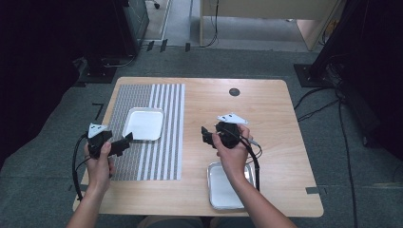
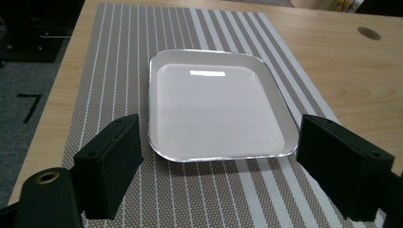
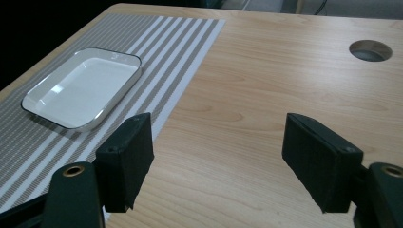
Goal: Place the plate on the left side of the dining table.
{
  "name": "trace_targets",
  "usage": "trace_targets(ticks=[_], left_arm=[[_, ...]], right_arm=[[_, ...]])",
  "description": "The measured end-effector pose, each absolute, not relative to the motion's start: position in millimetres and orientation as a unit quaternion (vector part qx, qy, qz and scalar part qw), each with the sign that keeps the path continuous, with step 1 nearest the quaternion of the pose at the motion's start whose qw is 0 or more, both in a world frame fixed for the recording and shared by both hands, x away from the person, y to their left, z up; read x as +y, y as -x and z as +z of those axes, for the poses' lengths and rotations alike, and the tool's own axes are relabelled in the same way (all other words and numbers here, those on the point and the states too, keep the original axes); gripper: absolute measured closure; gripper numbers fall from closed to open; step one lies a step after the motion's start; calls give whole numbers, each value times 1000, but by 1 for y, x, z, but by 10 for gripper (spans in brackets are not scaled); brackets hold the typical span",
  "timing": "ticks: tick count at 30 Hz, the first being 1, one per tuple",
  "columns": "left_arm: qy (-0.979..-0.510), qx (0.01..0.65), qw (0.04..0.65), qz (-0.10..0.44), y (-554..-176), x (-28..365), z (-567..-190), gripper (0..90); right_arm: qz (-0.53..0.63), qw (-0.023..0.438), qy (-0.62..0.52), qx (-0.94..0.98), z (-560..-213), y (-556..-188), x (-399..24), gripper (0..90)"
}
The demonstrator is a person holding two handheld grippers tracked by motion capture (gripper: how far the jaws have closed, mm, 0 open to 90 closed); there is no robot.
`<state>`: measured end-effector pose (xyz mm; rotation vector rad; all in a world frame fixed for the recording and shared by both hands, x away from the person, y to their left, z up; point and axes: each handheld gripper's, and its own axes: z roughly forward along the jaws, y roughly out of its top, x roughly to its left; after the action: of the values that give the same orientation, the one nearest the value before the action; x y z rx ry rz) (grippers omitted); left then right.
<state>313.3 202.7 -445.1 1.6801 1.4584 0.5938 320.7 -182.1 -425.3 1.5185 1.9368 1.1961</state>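
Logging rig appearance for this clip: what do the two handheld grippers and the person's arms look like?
Both are black handheld units. The left claw and right claw each end in two blocky, matte black rectangular jaws, with a brass-ringed hole in the body behind. Each carries a grey three-cornered plate on top and trails a black cable. The forearms are bare, with no sleeves or gloves visible.

Bare worktop point(image 1: 266, 114) spreads across the centre and right of the high view, broken only by a round hole point(image 1: 234, 92) at top centre. A white tray point(image 1: 143, 124) sits on the striped mat point(image 1: 161, 156) at left; another tray point(image 1: 223, 190) lies at the bottom edge.
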Motion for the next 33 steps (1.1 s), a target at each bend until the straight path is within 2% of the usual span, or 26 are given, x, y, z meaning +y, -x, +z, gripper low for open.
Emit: trace_targets(ticks=[13,33], left_arm=[[-680,562,412,230,-290,196,-452,141],[-673,563,429,213,-261,209,-472,128]], right_arm=[[423,214,-550,688,-427,-309,-211,264],[415,220,-578,668,-445,-287,-265,264]])
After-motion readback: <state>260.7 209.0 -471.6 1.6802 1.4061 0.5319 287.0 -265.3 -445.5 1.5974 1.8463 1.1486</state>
